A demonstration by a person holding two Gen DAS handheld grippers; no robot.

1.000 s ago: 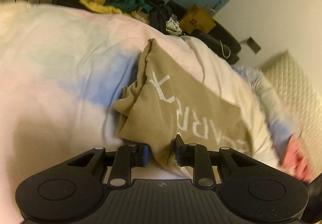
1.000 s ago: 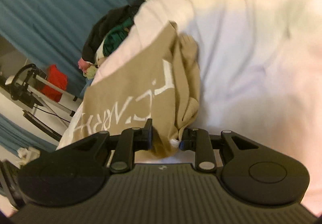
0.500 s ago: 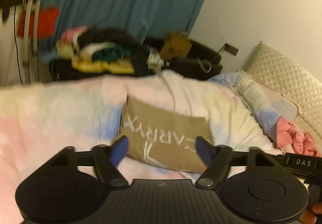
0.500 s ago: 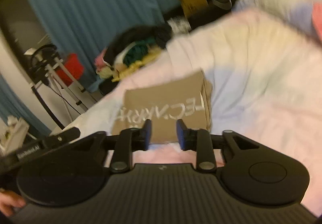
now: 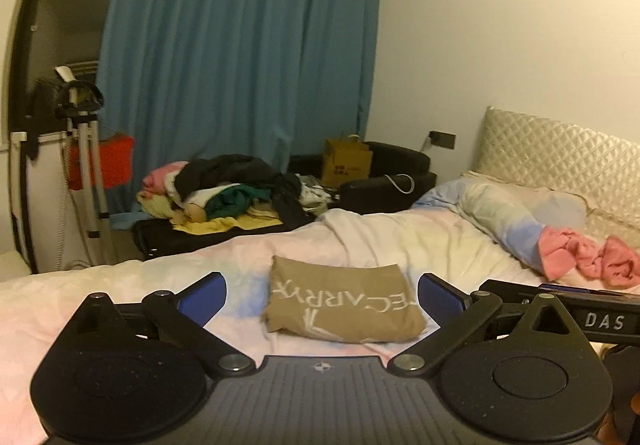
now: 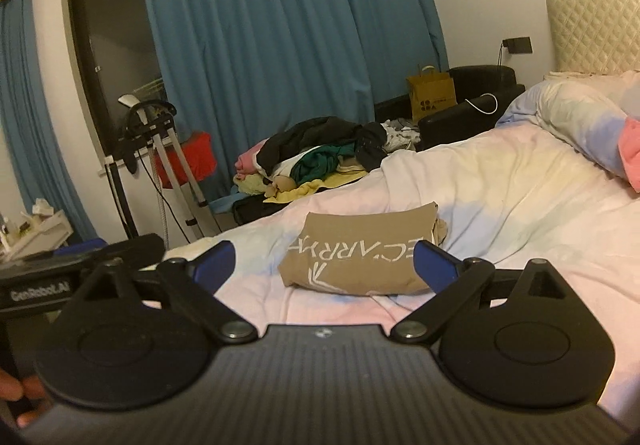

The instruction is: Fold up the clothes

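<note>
A tan shirt (image 5: pixel 340 303) with white lettering lies folded into a flat rectangle on the pastel bedspread (image 5: pixel 400 241); the right wrist view shows the same tan shirt (image 6: pixel 360 259). My left gripper (image 5: pixel 322 295) hangs open above the bed's near side, well short of the shirt, nothing between its blue-padded fingers. My right gripper (image 6: pixel 324 261) is open too, raised and apart from the shirt. Each gripper's body shows at the edge of the other's view.
A heap of unfolded clothes (image 5: pixel 224 191) lies on a dark bench past the bed. A pink garment (image 5: pixel 588 257) rests by the pillow (image 5: pixel 520 213) near the quilted headboard (image 5: pixel 560 153). A tripod (image 5: pixel 82 165), paper bag (image 5: pixel 346 161) and blue curtain (image 5: pixel 240 45) stand behind.
Both grippers let go of the tan shirt, opened wide, and pulled up and back from it. The shirt now lies folded on the bedspread.
</note>
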